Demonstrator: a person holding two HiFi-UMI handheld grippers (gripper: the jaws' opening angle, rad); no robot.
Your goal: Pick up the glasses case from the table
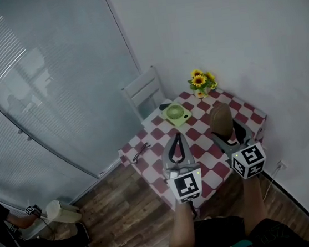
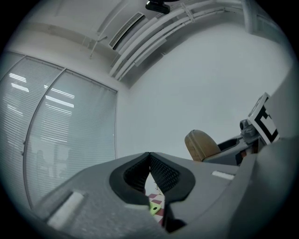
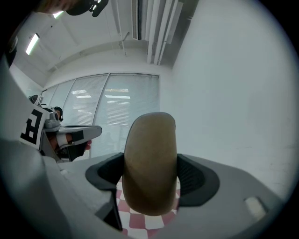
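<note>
The tan glasses case (image 1: 220, 118) is lifted above the red-and-white checked table (image 1: 156, 132), clamped between the jaws of my right gripper (image 1: 226, 130). In the right gripper view the case (image 3: 150, 161) stands on end and fills the gap between the pads. The left gripper view catches the case (image 2: 202, 145) off to its right. My left gripper (image 1: 176, 143) hovers over the table's middle, jaws shut with their tips touching and nothing between them (image 2: 149, 161).
On the table lie a green round fan (image 1: 176, 113), a pot of sunflowers (image 1: 200, 81) at the far corner and a pair of glasses (image 1: 140, 151) near the left edge. A white chair (image 1: 144, 90) stands behind. A person (image 1: 11, 230) sits at lower left.
</note>
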